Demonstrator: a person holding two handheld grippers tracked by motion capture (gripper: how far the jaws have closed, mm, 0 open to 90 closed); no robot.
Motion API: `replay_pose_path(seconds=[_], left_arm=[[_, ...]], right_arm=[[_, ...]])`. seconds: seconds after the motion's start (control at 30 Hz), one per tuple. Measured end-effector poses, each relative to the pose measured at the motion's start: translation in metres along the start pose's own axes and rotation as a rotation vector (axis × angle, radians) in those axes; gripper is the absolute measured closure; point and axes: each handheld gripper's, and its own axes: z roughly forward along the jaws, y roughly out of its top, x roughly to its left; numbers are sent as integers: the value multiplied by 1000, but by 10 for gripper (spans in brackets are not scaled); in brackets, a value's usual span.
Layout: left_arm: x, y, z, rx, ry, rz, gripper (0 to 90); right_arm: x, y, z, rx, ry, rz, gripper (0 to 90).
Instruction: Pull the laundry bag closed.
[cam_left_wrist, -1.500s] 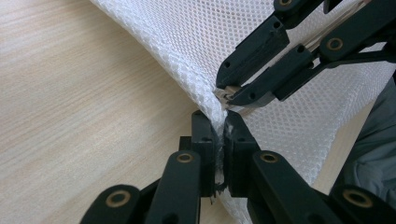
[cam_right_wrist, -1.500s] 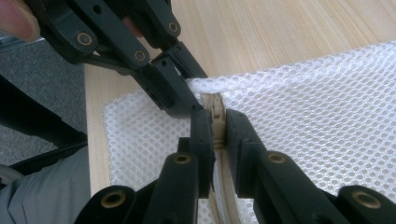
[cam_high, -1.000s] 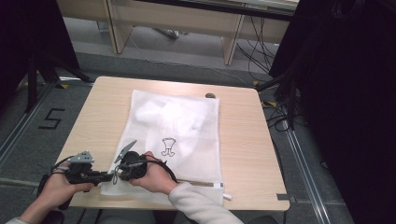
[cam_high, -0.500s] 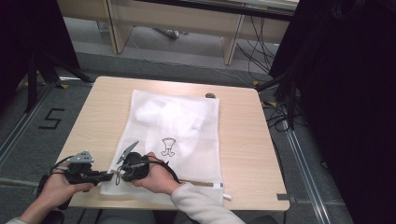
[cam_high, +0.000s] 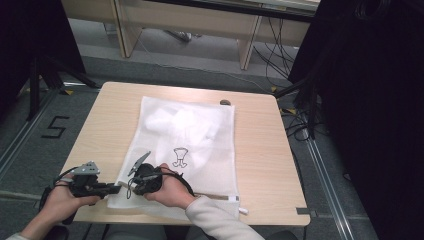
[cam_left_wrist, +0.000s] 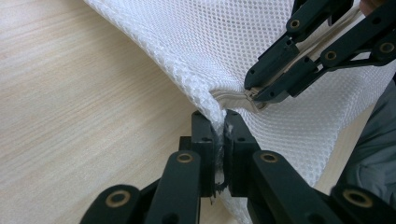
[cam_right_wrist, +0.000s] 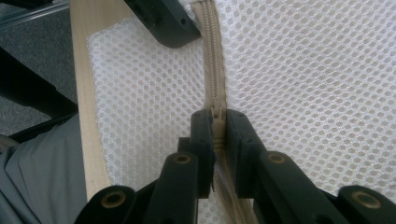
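1. The white mesh bag (cam_high: 182, 150) lay flat on the wooden table (cam_high: 260, 135), reaching the table's near edge.
2. The left gripper (cam_left_wrist: 218, 135) was clenched on the bag's corner mesh, just beside the zip's end.
3. The right gripper (cam_right_wrist: 218, 122) was clamped on the beige zip (cam_right_wrist: 212, 56), near that corner.

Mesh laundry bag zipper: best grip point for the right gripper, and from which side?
Grip the zipper pull, approaching along the beige zipper from the closed end. The right gripper already pinches it in line with the teeth, while the left gripper clamps the mesh laundry bag corner as anchor.
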Motion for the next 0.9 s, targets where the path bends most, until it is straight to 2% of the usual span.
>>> replay_pose_path(seconds=[0.2,0.23,0.37,0.53,0.6,0.63,0.73,0.8,0.83,0.9], left_arm=[[0,-1,0,-5,3,2,840],[0,0,-1,17,8,6,841],[1,0,-1,16,7,5,840],[1,0,-1,14,-2,3,840],[0,-1,0,-6,4,-1,840],[1,0,-1,17,6,6,840],[1,0,-1,15,5,2,840],[0,-1,0,-3,2,-2,840],[0,0,-1,10,11,1,840],[1,0,-1,17,-1,1,840]], right_arm=[[0,-4,-3,8,-13,5,825],[-1,-5,-3,10,-4,0,825],[-1,-7,-4,9,-10,8,825],[-2,-8,-7,13,-14,5,825],[-1,-8,-7,18,-19,9,825],[-2,-9,-7,22,-12,9,825],[-2,-10,-8,22,-14,7,825],[-2,-11,-8,20,-18,16,825],[-2,-11,-8,20,-18,16,825],[-2,-11,-10,23,-13,9,825]])
